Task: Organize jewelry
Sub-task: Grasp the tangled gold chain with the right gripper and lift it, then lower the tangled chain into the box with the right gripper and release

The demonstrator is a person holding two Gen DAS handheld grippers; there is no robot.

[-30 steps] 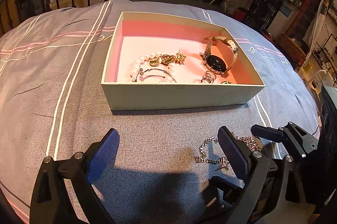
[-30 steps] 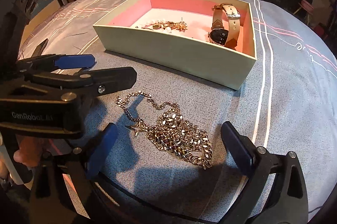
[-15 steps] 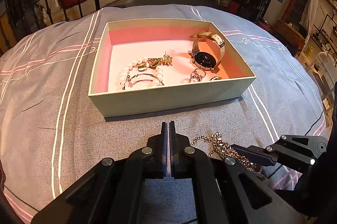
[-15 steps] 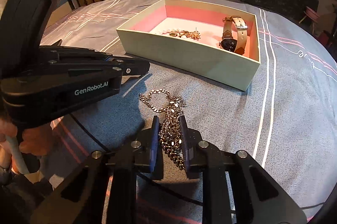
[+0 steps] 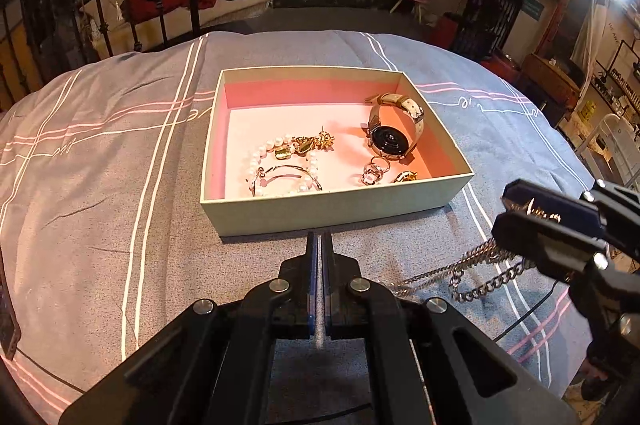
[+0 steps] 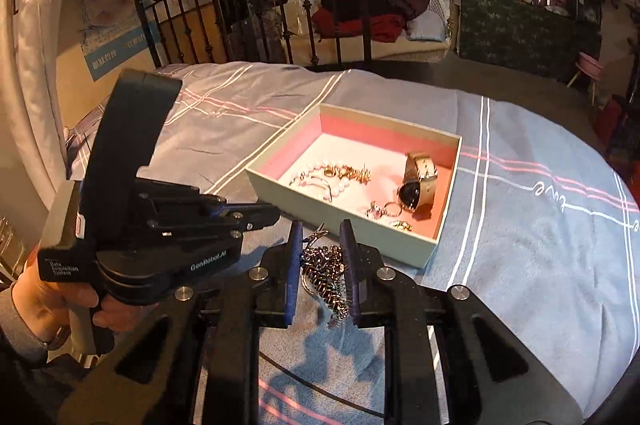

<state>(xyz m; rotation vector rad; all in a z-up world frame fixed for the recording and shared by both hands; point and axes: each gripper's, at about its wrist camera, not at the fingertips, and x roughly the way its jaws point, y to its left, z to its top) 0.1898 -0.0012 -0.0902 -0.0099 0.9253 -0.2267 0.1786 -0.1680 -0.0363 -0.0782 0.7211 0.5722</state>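
Note:
A chunky metal chain necklace (image 6: 325,275) is bunched between the pads of my right gripper (image 6: 320,230), which is shut on it and holds it above the bedspread. In the left wrist view the chain (image 5: 472,267) dangles from the right gripper (image 5: 505,214) and trails left onto the cloth. My left gripper (image 5: 320,238) is shut, and nothing shows between its pads; it hovers just before the box's front wall. The pale green box (image 5: 332,215) with pink lining holds a watch (image 5: 390,139), a pearl bracelet (image 5: 280,165), gold pieces and rings (image 5: 374,171).
The box (image 6: 340,219) sits mid-bed on a grey striped bedspread (image 5: 100,185). A person's hand (image 6: 44,299) grips the left tool at the left of the right wrist view. A black metal bed frame (image 6: 248,9) and piled clothes stand beyond the bed.
Both grippers went from wide open to shut. The right one closed on the chain and lifted it off the bedspread. The left one rose a little.

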